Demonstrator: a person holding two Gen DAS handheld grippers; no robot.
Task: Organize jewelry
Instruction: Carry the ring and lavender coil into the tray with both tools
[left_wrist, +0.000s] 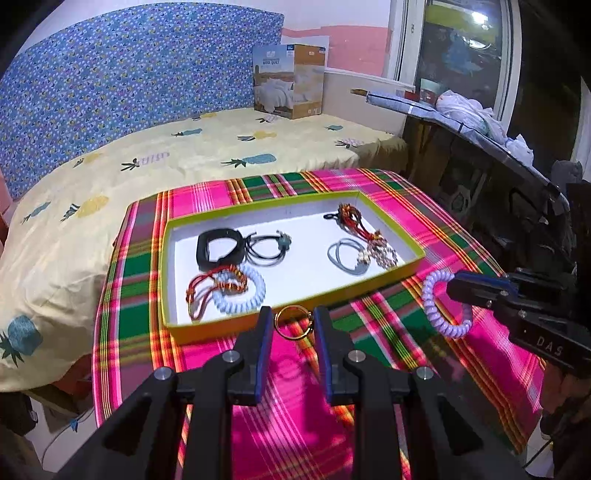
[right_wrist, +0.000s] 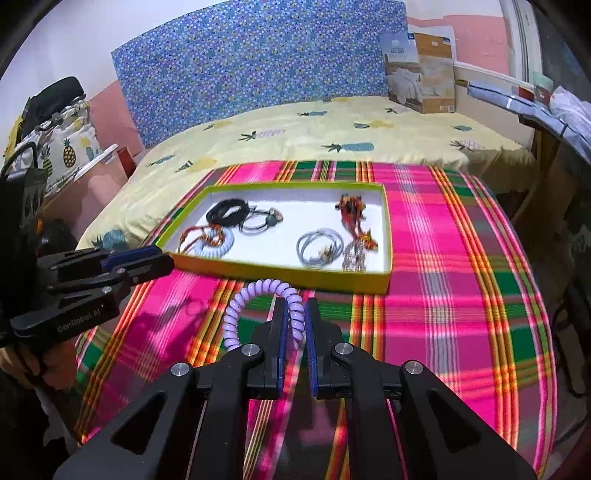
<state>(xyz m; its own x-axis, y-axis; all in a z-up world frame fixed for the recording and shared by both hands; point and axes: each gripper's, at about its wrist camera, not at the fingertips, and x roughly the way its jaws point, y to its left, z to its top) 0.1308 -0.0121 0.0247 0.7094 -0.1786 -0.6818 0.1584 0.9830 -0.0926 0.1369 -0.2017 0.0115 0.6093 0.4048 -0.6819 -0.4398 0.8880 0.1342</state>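
Observation:
A gold ring bangle (left_wrist: 277, 323) hangs between the fingertips of my left gripper (left_wrist: 292, 318), which is shut on it just above the plaid cloth, in front of the tray's near wall. My right gripper (right_wrist: 295, 308) is shut on a lilac spiral bracelet (right_wrist: 236, 314) that loops out to the left, lifted off the cloth. The left wrist view shows the same bracelet (left_wrist: 428, 295) and the right gripper (left_wrist: 453, 286) at the right. The yellow-rimmed white tray (left_wrist: 221, 328) (right_wrist: 295, 275) holds a black band (left_wrist: 218, 247), grey hair ties (left_wrist: 345, 256), red cord bracelets and a white spiral.
The pink and green plaid cloth (right_wrist: 443, 258) covers the table under the tray. Behind it lies a bed with a pineapple sheet (left_wrist: 147, 155), a quilt box (left_wrist: 291, 85) and a blue patterned headboard. A dark cluttered desk (left_wrist: 480, 184) stands at the right.

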